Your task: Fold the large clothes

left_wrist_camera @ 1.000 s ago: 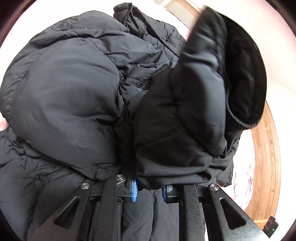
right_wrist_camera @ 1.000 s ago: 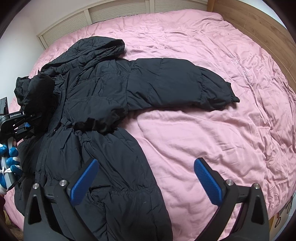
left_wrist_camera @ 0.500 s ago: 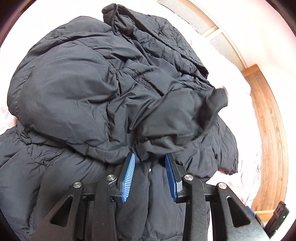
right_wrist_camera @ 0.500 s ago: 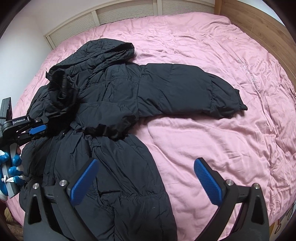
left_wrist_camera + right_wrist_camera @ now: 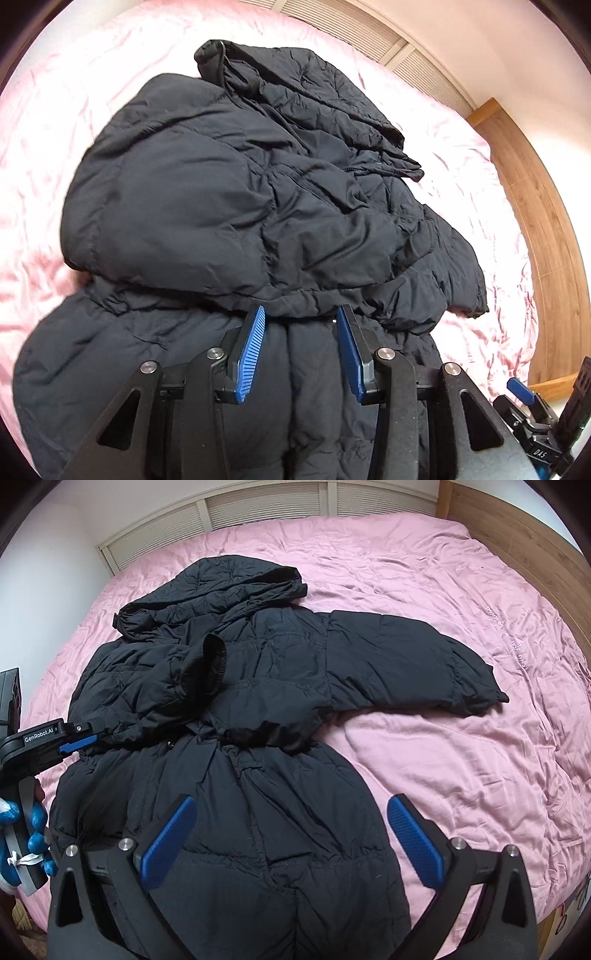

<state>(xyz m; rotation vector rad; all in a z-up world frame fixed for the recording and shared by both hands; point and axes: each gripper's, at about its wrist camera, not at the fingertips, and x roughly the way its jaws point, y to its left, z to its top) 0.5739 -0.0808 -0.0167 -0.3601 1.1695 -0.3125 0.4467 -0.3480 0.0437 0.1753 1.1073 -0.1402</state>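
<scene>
A pink bed (image 5: 424, 590) carries a black padded coat (image 5: 240, 757), spread from centre toward nine o'clock, one sleeve (image 5: 406, 664) reaching to three o'clock. Right tongs (image 5: 291, 838) hang wide apart above its hem; left tongs (image 5: 300, 345), just opening, stand apart, gripping nothing.

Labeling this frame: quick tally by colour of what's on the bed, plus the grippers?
Black: 1, puffer coat
Pink: 1, bed cover
Black with blue pads: 2, left gripper, jaws just opening with nothing between them, and right gripper, open
Total: 4
</scene>
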